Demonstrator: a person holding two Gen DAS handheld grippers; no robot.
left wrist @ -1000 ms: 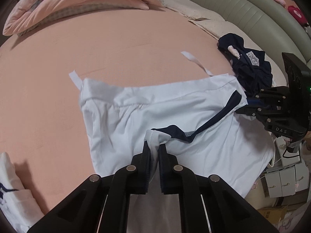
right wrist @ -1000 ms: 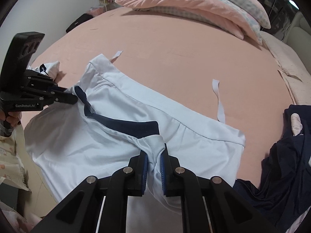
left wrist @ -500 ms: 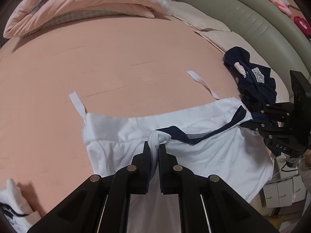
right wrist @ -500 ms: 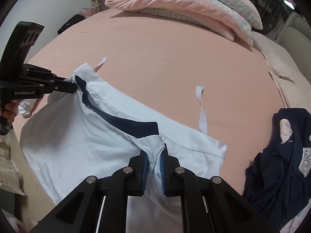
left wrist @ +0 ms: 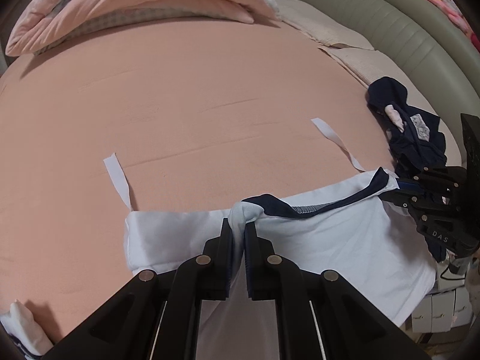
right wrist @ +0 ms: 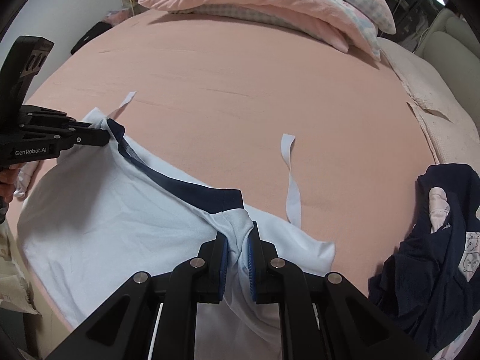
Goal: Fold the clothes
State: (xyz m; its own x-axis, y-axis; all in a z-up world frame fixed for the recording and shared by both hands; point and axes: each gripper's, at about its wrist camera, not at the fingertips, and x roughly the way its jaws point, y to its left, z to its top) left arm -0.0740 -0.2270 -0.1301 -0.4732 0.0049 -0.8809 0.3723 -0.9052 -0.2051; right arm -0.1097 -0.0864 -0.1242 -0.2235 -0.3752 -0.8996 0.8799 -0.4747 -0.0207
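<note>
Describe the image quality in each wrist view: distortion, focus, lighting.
Left wrist view: strong fisheye bends the pink bed into a dome, corners vignetted black; the white garment is sharp under soft, even light. Right wrist view: same bulge; the navy clothes pile sits dim at the edge.

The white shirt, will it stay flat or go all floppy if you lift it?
Probably floppy: the white shirt bunches between the right gripper and left gripper and sags between them. It looks thin, so likely light. Its loose straps would probably dangle.
</note>
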